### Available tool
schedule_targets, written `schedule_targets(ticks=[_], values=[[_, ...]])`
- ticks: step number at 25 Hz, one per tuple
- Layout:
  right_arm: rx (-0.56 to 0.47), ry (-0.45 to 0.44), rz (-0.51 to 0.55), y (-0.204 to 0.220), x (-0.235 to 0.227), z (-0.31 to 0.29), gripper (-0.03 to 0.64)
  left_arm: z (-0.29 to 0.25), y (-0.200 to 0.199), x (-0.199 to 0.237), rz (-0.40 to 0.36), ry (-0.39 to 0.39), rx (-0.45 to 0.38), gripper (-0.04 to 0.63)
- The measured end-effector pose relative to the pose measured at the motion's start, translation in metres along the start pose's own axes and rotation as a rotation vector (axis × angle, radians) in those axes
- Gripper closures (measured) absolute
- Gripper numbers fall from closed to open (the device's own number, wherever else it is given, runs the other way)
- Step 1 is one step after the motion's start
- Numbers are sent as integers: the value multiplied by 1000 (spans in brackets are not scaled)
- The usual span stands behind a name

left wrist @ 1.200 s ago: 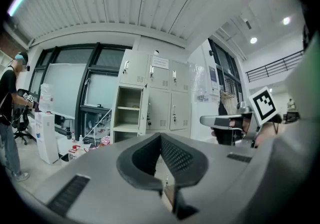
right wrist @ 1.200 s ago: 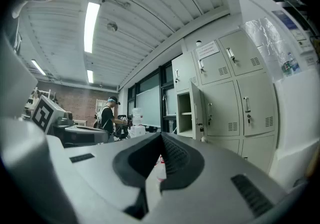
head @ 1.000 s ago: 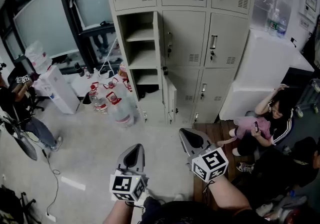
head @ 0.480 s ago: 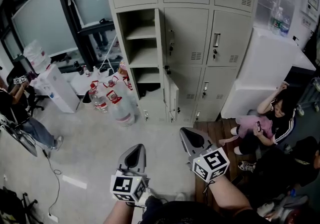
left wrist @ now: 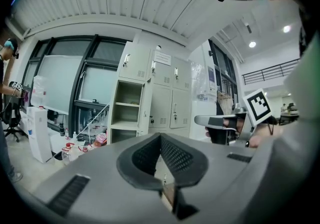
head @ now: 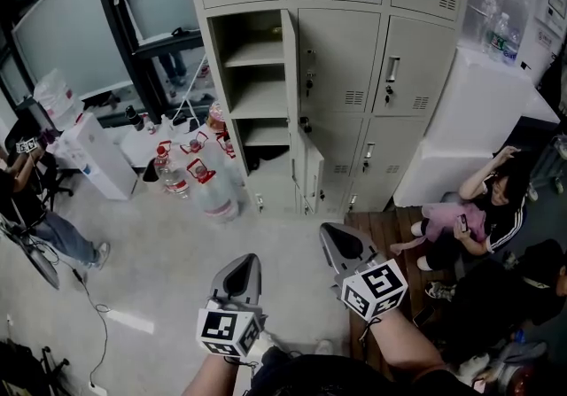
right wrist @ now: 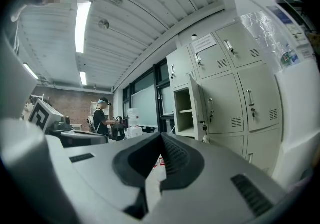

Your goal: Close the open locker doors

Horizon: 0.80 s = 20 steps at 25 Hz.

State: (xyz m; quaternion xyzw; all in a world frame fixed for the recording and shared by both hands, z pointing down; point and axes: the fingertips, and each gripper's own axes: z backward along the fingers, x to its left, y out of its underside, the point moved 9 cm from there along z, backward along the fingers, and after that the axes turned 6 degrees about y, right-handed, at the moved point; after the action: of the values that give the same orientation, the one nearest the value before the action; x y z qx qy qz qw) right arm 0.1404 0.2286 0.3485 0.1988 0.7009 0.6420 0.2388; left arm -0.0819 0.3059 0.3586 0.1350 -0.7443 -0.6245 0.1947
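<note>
Across the pale floor stands the beige locker bank (head: pixel 341 66). Its left column is open: a tall door (head: pixel 291 66) is swung out edge-on beside bare shelves, and a lower door (head: pixel 310 174) is ajar beneath. Well short of it, the left gripper (head: pixel 241 266) and right gripper (head: pixel 337 236) hover, jaws pressed together, holding nothing.

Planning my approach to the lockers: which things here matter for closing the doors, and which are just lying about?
Job: upper open door, lower open door, left gripper, right gripper (both shut, empty).
Lying about: water bottles, white cabinet, seated person.
</note>
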Motion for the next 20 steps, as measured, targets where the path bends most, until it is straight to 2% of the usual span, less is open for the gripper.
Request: schedule_targets(ticks=[20], values=[[9,89,0,-10,39,-115,617,-22,-20,130,-3,97,14,591]])
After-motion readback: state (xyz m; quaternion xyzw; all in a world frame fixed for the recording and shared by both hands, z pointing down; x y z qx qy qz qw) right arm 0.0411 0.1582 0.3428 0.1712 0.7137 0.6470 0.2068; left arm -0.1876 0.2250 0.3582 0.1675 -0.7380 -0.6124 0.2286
